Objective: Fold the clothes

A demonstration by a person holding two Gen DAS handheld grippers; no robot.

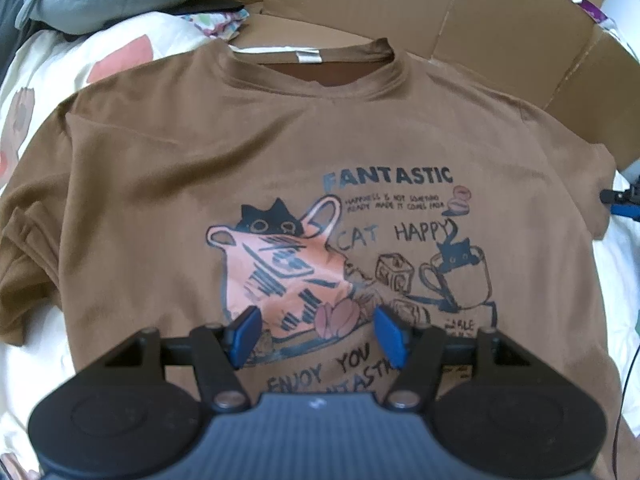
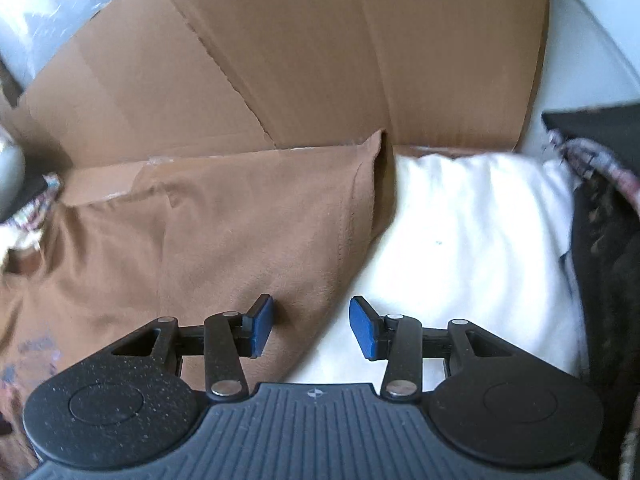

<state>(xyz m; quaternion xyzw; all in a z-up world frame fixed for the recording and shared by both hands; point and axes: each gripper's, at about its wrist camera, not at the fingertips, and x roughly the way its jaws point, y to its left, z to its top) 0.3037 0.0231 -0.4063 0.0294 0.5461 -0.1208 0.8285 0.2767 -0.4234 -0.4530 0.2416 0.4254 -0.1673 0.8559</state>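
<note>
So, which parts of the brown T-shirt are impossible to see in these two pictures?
- Hem of the T-shirt: left wrist view, hidden by the left gripper.
- Small print under FANTASTIC: same view, too small.
- Printed front: right wrist view, cut off by the edge, blurred; only the sleeve shows.

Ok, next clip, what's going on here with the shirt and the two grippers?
A person is working with a handheld gripper in each hand over a brown T-shirt laid print-side up on a bed, its collar end on flattened cardboard. No fold is made yet. The left gripper hangs open above the cat print, gripping nothing. The right gripper is open over the edge of the shirt's sleeve, beside the white bedding, with no cloth pinched.
</note>
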